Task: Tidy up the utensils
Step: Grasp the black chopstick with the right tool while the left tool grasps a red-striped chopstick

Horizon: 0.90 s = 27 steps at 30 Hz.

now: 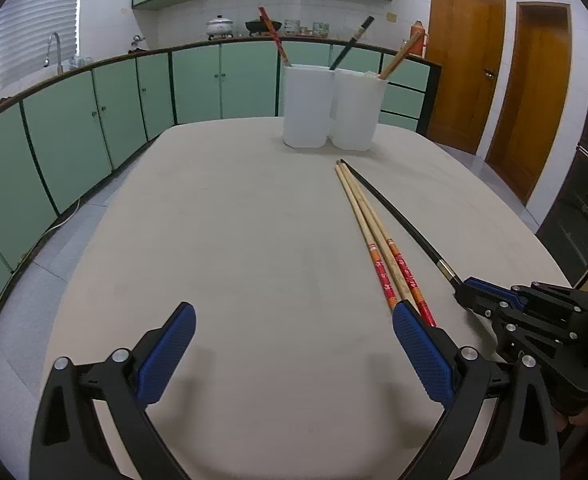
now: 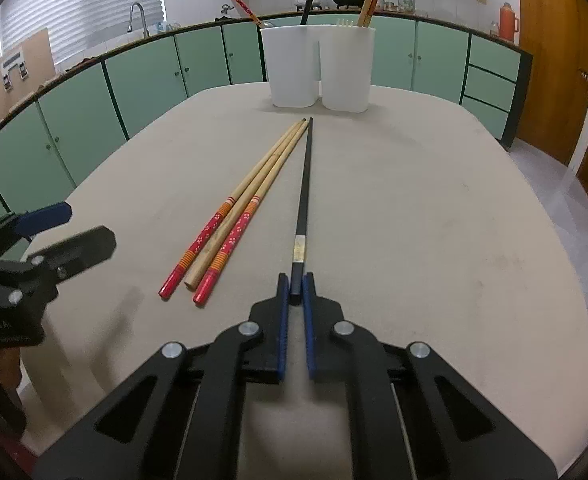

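Note:
Three long chopsticks lie side by side on the beige table: two wooden ones with red patterned ends (image 2: 230, 236) (image 1: 378, 252) and a plain wooden one between them. A black chopstick (image 2: 304, 184) (image 1: 398, 216) lies to their right. My right gripper (image 2: 295, 284) (image 1: 468, 286) is shut on the black chopstick's near end, low at the table. My left gripper (image 1: 294, 320) is open and empty, with its right finger next to the red ends. A white two-compartment holder (image 2: 318, 68) (image 1: 332, 106) stands at the table's far end with several chopsticks in it.
The table (image 2: 434, 220) has rounded edges with floor beyond. Green cabinets (image 1: 94, 120) and a counter with a sink run along the back and left. Wooden doors (image 1: 466, 60) are at the right. The left gripper shows at the left of the right wrist view (image 2: 50, 220).

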Motion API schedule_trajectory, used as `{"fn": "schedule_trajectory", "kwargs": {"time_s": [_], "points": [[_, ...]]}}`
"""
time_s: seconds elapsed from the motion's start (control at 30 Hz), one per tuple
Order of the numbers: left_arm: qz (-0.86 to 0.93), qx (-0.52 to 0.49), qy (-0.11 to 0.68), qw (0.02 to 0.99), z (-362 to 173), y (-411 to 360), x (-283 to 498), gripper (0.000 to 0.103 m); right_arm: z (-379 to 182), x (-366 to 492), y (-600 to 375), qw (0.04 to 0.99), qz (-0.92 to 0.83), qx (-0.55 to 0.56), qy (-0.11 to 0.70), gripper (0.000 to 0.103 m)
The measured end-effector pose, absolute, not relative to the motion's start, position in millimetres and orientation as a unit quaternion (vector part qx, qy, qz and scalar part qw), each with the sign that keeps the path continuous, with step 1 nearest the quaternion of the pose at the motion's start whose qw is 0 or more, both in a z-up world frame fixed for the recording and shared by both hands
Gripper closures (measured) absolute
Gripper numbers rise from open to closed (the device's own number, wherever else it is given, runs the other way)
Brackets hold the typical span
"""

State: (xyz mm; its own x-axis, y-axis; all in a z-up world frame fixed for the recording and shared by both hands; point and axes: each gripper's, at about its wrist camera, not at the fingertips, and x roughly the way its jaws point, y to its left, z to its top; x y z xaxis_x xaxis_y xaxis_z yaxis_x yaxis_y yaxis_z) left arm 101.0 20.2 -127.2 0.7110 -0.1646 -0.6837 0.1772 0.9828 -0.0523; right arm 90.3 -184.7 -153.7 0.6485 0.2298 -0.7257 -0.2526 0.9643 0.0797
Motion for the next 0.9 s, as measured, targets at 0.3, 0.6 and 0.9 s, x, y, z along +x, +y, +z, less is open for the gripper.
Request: {"fn": "schedule_trajectory", "kwargs": {"time_s": [0.3,0.6,0.9], "points": [[-0.13,0.024,0.394,0.909,-138.5,-6.8,104.2,0.018,-150.0,92.2,-209.1,0.905,0.124,0.023,0.406,0.097],[-0.126,0.021,0.412,0.902,-147.3,-14.7,112.8,0.026,-149.2,91.2,-218.2,0.908,0.117,0.032,0.401,0.097],[-0.11,0.052,0.408,0.905,-150.1,-25.8,108.3,0.05,-153.2,90.8,-218.1,0.905,0.119,0.034,0.407,0.097]]}}
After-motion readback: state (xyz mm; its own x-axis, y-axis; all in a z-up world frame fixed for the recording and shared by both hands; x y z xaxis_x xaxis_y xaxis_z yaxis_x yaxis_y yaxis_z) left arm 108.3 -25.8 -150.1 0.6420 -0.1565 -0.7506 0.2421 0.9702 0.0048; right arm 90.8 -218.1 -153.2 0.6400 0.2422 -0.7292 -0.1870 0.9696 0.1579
